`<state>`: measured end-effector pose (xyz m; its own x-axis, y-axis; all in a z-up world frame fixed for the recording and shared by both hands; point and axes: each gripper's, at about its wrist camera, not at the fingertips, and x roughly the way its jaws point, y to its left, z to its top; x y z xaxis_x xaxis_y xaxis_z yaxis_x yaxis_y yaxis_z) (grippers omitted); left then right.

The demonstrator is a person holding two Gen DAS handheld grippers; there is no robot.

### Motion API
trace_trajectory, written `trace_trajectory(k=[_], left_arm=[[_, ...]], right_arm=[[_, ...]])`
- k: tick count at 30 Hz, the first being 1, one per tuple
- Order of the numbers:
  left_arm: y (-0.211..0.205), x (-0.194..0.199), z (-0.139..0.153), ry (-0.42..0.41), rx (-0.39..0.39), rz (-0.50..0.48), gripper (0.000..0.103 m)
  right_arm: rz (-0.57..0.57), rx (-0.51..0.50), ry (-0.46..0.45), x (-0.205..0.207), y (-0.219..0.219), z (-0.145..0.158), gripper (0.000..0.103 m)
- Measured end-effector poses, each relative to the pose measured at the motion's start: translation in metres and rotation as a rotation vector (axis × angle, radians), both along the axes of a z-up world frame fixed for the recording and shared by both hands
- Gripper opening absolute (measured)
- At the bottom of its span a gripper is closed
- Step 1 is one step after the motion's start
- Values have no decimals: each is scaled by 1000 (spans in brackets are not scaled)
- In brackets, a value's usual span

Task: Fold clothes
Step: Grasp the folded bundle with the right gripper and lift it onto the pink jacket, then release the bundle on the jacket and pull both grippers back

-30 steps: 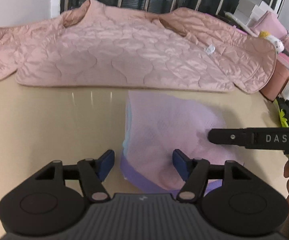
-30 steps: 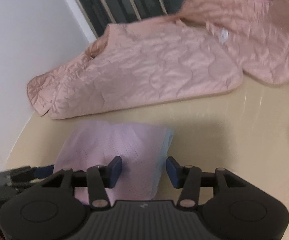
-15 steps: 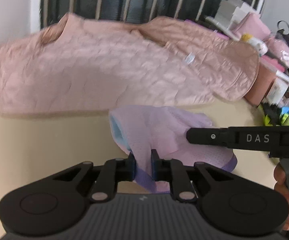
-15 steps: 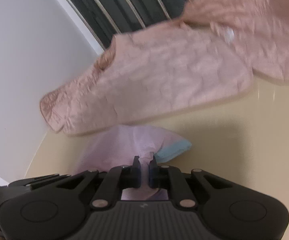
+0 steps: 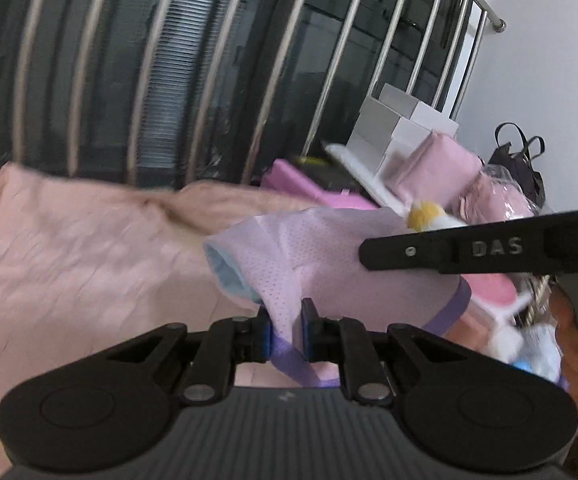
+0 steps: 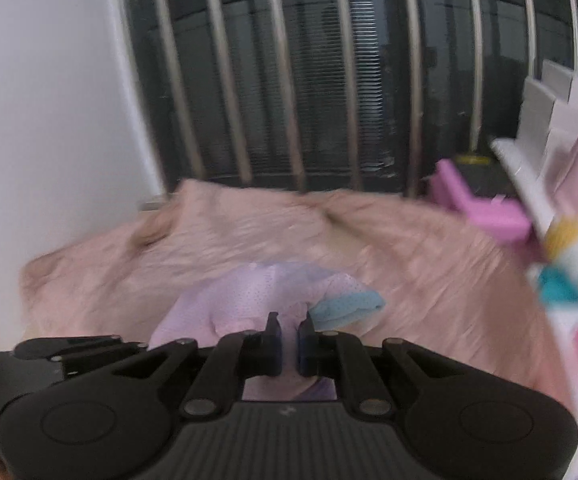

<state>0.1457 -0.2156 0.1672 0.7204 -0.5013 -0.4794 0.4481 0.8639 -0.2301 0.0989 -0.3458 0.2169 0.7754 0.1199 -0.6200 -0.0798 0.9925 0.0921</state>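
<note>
1. Lilac mesh garment [image 5: 329, 256] hangs in the air between both grippers, over the pink quilted jacket [image 5: 73, 256] (frames blurred).
2. Left gripper [image 5: 285, 330]: pads clamped on the purple hem at 6 o'clock of the garment.
3. Right gripper [image 6: 287, 340]: fingers pinched on the lilac cloth, blue cuff [image 6: 347, 307] at 2 o'clock of its tips.
4. Window bars [image 6: 289, 80] at 12 o'clock.

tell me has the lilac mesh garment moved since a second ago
Yes. The lilac mesh garment lay flat on the table in front of the pink quilted jacket; now, clamped in both tools, it is lifted up, hanging in front of the jacket.
</note>
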Motion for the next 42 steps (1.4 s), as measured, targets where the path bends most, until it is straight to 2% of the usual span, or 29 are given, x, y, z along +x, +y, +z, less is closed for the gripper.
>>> trace_trajectory(k=[2,4,5,6,7,8,9,11,12,16,18,21,24,27,30,33,39,42], left_arm=[[-27,30,-4,15,4,-22,13],[-45,59,-21,39,23,-10,13],[-56,73,-34,50,40,1,14],[-66,87,-53,60,62,25,20],[-74,95,-71,69,88,60,28],[-83,101,-93,92,138,90,41],[-91,108,-113,151,192,98,38],[-88,111,-134,233,186,94,39],[-81,106,-136,223,148,90,44],[-60,90,-124,185,130,79,47],[-51,84,-110,167,104,63,50],[-41,69,-83,142,131,74,56],[-28,50,-59,110,158,98,61],[-14,25,-41,81,190,120,63],[7,1,-25,83,165,132,70],[31,-25,-11,74,154,146,76],[81,-61,-9,88,179,211,82],[109,-81,-17,89,194,224,87]], right_arm=[[-10,-67,34,36,-19,-1,7],[-17,-125,84,68,-36,-13,7],[-27,-148,119,84,-47,-26,8],[-43,-165,162,101,-60,-44,10],[-57,-178,208,116,-71,-65,17],[-68,-189,256,130,-81,-88,17],[-80,-210,311,139,-90,-109,18],[-108,-268,398,149,-104,-142,18],[-105,-274,380,145,-106,-145,18],[-39,-210,286,125,-104,-126,40],[-32,-214,252,118,-98,-112,40],[-45,-215,220,108,-86,-89,42],[-56,-197,177,91,-68,-68,59],[-38,-202,163,71,-40,-54,61],[-43,-191,146,51,-15,-45,61],[-57,-169,131,26,4,-41,68],[-78,-127,110,-19,39,-46,70],[-84,-89,78,-42,55,-56,79]])
